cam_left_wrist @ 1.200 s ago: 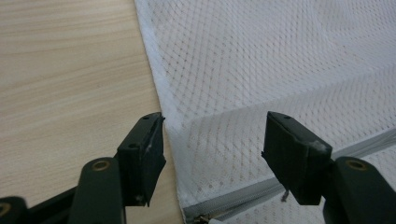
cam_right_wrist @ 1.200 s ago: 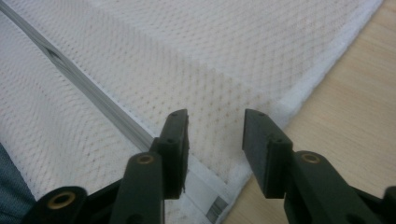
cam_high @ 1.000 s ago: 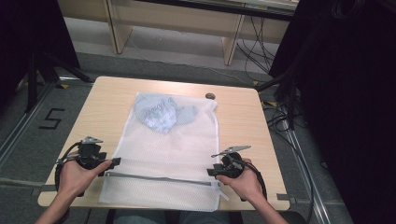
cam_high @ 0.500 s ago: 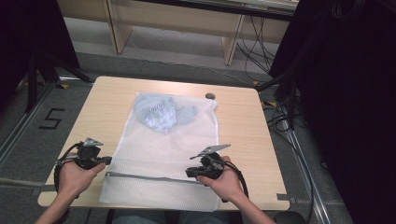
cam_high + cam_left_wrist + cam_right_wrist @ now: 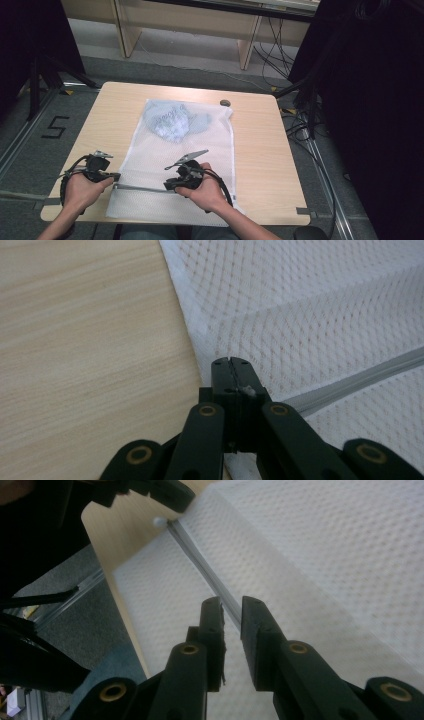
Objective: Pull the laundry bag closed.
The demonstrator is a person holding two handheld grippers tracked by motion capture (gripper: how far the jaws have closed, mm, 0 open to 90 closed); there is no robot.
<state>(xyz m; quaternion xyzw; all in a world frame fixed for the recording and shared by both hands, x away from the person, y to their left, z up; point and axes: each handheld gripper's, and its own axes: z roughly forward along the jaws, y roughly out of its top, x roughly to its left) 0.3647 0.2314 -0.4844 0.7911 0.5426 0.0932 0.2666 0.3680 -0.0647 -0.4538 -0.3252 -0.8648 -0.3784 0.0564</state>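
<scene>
White mesh bag (image 5: 175,165), right hand-held gripper (image 5: 172,183) nearer left

The mesh bag (image 5: 175,165) veils a bluish bundle (image 5: 172,122) near the table's far edge, its printed marks unreadable

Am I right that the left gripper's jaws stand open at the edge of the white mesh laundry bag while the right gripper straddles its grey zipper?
Not quite: the left gripper is shut on the white mesh laundry bag, as the left gripper view shows. The right gripper does straddle the grey zipper.
</scene>
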